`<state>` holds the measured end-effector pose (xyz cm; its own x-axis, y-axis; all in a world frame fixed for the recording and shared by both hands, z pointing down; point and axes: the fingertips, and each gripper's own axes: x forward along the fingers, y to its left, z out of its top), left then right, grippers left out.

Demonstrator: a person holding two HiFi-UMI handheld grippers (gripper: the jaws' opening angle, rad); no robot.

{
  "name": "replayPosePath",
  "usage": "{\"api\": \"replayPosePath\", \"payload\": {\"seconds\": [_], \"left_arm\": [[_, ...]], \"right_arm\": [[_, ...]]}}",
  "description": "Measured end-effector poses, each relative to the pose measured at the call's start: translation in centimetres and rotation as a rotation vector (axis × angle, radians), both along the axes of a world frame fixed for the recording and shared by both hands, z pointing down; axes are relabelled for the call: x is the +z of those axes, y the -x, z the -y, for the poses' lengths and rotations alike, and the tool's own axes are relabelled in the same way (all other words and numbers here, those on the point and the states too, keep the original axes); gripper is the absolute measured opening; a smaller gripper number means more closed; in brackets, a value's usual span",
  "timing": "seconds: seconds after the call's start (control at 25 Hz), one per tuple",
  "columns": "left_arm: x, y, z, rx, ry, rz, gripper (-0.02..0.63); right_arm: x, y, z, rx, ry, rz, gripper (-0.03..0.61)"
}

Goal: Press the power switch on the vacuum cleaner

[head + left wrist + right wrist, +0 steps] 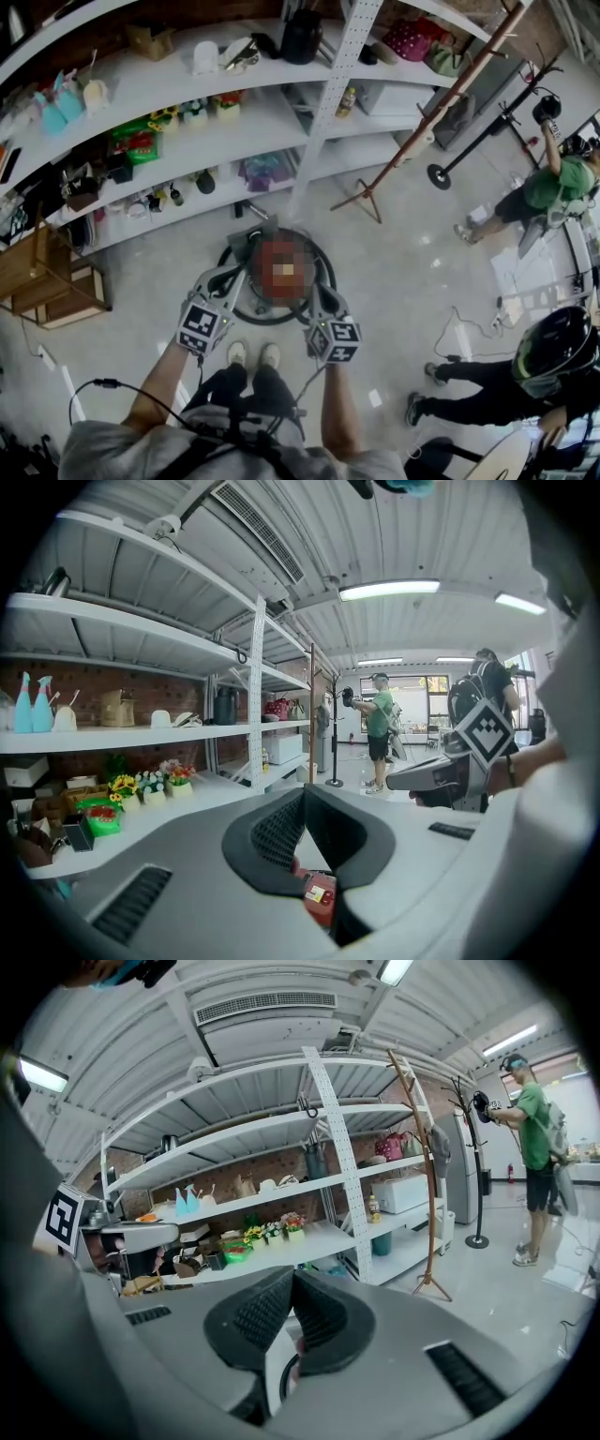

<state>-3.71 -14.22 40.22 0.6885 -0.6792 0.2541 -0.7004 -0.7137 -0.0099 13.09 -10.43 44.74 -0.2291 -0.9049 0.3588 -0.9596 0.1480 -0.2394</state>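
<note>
- Shelving (pixel 187 122): white, several tiers, stocked with small goods; ran along the far edge of the floor (pixel 394 281).
- Coat rack (pixel 412 141): wooden and leaning, its feet on the floor near the shelving's right end.
- Vacuum cleaner (pixel 277 251): round canister with a reddish top inside a black ring. It stood on the floor just short of the shelving, directly ahead of the person's shoes (pixel 253 354). Part of its red body (pixel 317 897) showed below the left jaws.
- Left gripper (pixel 230 279): held over the vacuum's left rim. Its jaws were closed tip to tip with nothing between them (pixel 302 792).
- Right gripper (pixel 317 298): held over the vacuum's right rim, beside the left one. Its jaws were likewise closed and empty (pixel 292 1275).
- Power switch: not made out in any view.
- Step in hand, as judged: the approach, with both grippers poised above the canister and no press begun.
- Next move, as judged: find the switch on the top, bring one closed jaw tip straight down onto it and push firmly. The other gripper should keep clear.
</note>
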Motion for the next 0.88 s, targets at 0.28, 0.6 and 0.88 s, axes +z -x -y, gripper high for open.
{"api": "replayPosePath", "payload": {"seconds": [0.28,0.6,0.88], "left_arm": [[-2.2,0.3,0.3,0.000,-0.036,-0.012,0.006],[-4.8,0.7,0.6,-0.004,-0.095,-0.014,0.006],[-6.7,0.9,0.5,-0.011,-0.127,-0.041,0.008]], "right_arm": [[-2.3,-0.4,-0.8,0.025,-0.034,0.002,0.012],[-5.4,-1.2,-1.2,0.041,-0.095,-0.001,0.012],[-7.0,-1.5,-2.3,0.039,-0.117,-0.013,0.012]]}}
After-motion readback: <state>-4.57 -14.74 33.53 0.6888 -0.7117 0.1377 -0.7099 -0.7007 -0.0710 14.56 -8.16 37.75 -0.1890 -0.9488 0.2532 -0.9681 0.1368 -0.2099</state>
